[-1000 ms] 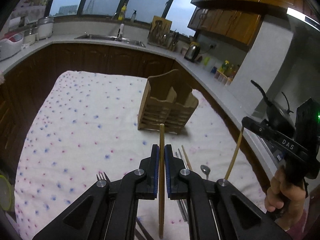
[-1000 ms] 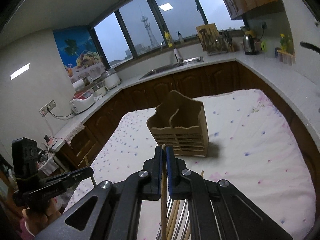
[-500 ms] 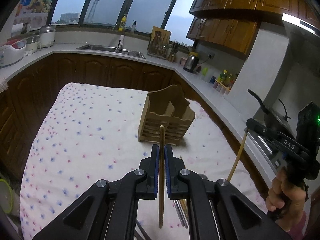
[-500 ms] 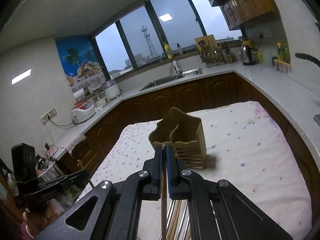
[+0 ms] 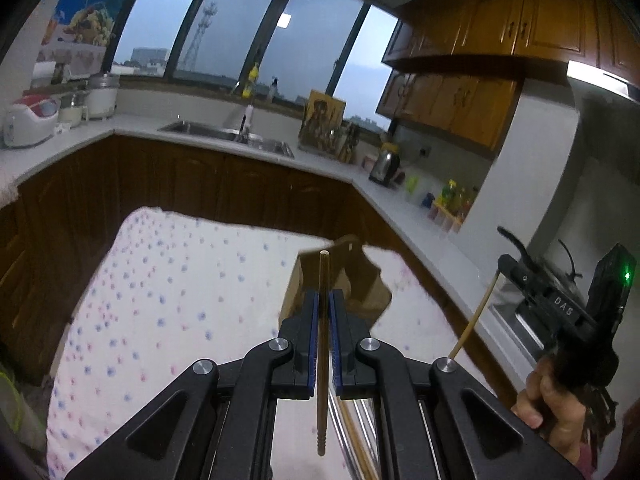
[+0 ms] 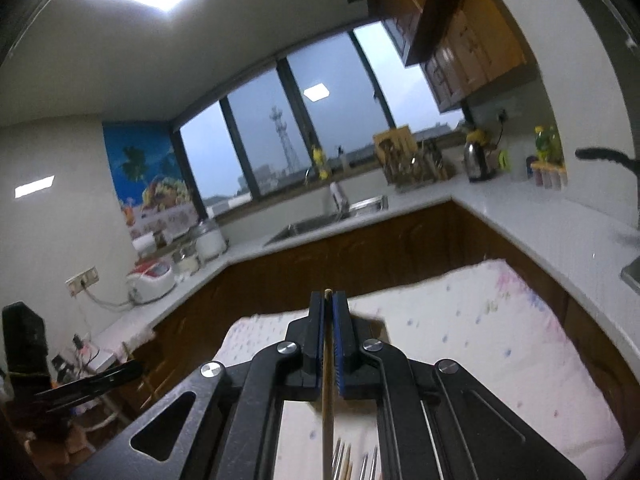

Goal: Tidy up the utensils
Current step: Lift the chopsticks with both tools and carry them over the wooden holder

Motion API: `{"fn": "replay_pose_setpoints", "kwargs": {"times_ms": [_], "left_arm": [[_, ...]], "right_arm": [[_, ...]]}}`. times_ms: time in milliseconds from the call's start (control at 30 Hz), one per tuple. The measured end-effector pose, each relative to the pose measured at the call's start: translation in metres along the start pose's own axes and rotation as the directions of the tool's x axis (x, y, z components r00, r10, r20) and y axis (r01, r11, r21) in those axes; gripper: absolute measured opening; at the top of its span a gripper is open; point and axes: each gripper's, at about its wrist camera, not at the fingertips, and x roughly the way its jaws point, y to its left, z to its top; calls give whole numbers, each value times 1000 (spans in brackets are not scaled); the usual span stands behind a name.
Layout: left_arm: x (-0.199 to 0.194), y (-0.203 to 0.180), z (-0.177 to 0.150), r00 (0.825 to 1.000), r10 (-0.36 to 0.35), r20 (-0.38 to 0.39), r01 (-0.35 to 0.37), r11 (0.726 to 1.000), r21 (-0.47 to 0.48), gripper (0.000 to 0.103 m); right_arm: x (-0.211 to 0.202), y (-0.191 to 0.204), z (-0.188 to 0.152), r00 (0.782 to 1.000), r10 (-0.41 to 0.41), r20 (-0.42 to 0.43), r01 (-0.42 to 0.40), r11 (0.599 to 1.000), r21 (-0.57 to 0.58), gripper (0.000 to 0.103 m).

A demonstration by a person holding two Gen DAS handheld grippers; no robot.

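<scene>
- Left gripper (image 5: 324,334), lower centre of the left wrist view: clamped on a wooden chopstick (image 5: 322,344) near mid-length, blunt end up, grooved tip hanging below the pads.
- Likely light, stiff and thin; prone to pivoting in a narrow pinch, so a mid-length hold seems sound.
- Just behind that chopstick, centre of frame: wooden utensil holder (image 5: 360,288) on the dotted tablecloth (image 5: 168,304), blurred.
- Right gripper (image 6: 328,336), lower centre of the right wrist view: closed on a second chopstick (image 6: 327,412), top barely clearing the pads.
- Bottom edge there: fork tines (image 6: 340,458) and more utensils, left lying on the cloth.
</scene>
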Motion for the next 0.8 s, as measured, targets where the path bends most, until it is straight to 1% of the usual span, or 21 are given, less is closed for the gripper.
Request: {"fn": "replay_pose_setpoints", "kwargs": {"times_ms": [200, 333, 400, 500, 600, 733, 800], "left_arm": [[13, -1, 25, 997, 5, 73, -7, 1000, 18, 3], [31, 4, 42, 993, -9, 121, 9, 1000, 8, 3], [43, 6, 49, 990, -3, 139, 2, 1000, 10, 3], [66, 8, 58, 986, 4, 164, -7, 1000, 18, 3], [92, 9, 63, 983, 12, 183, -17, 1000, 23, 3], [133, 7, 59, 980, 29, 198, -35, 999, 26, 3], [152, 5, 51, 979, 44, 198, -51, 998, 29, 3]], "right_arm": [[21, -4, 28, 996, -20, 82, 20, 1000, -2, 4], [38, -10, 43, 990, -43, 134, 42, 999, 9, 4], [47, -15, 48, 986, -50, 158, 47, 999, 23, 4], [59, -22, 58, 977, -67, 205, 59, 997, 41, 4], [75, -28, 64, 969, -84, 233, 76, 996, 43, 4], [96, -36, 60, 966, -107, 235, 99, 994, 49, 4], [108, -41, 49, 969, -114, 220, 104, 993, 56, 4]]}}
